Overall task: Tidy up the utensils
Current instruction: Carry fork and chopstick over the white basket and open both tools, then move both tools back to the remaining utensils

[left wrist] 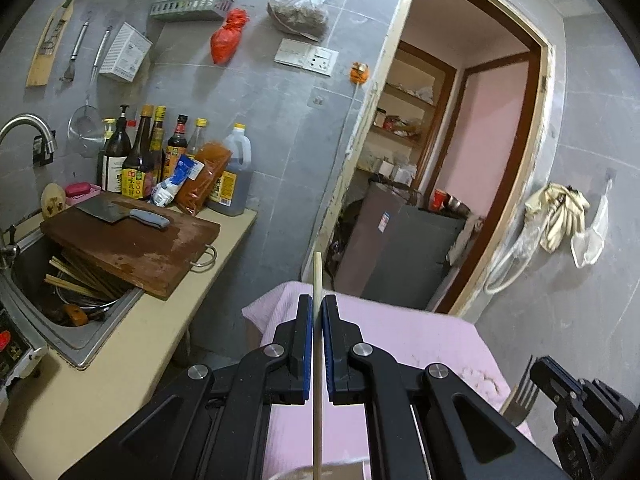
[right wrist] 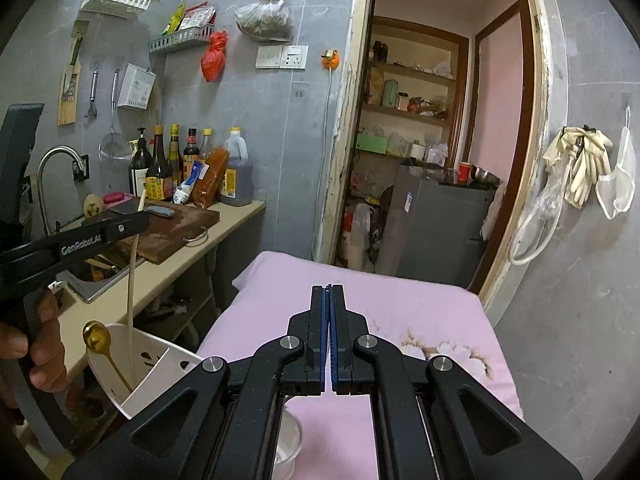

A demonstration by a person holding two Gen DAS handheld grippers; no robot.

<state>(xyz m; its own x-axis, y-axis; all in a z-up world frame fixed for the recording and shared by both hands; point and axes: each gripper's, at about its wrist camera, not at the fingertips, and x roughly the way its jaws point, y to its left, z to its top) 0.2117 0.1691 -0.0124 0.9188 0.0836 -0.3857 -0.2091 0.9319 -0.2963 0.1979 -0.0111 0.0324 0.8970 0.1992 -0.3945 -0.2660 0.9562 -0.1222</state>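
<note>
Above the pink cloth (right wrist: 360, 288) that covers the surface, the left gripper (left wrist: 318, 308) is clamped on a pale chopstick (left wrist: 317, 360), its blue pads (left wrist: 308, 344) pressing the stick from both sides. In the right wrist view the same chopstick (right wrist: 131, 276) hangs nearly upright from the left gripper (right wrist: 138, 222), with its lower end inside a white utensil holder (right wrist: 172, 368) that stands at the near left edge of the cloth. A gold spoon (right wrist: 100, 344) leans in the holder, bowl upward, just beside the chopstick. A person's hand (right wrist: 44, 344) grips the left tool's handle.

The right gripper (right wrist: 329, 292) is fully closed, its pads meeting with nothing between them. In the left wrist view a fork (left wrist: 520, 396) shows at the lower right, close beside the right gripper's body; whether it lies on the cloth cannot be told.

Behind, a kitchen counter (left wrist: 132, 332) carries a wooden cutting board (left wrist: 136, 244) with a cleaver (left wrist: 124, 214) on it. More chopsticks (left wrist: 76, 280) lie in the sink (left wrist: 76, 340).
</note>
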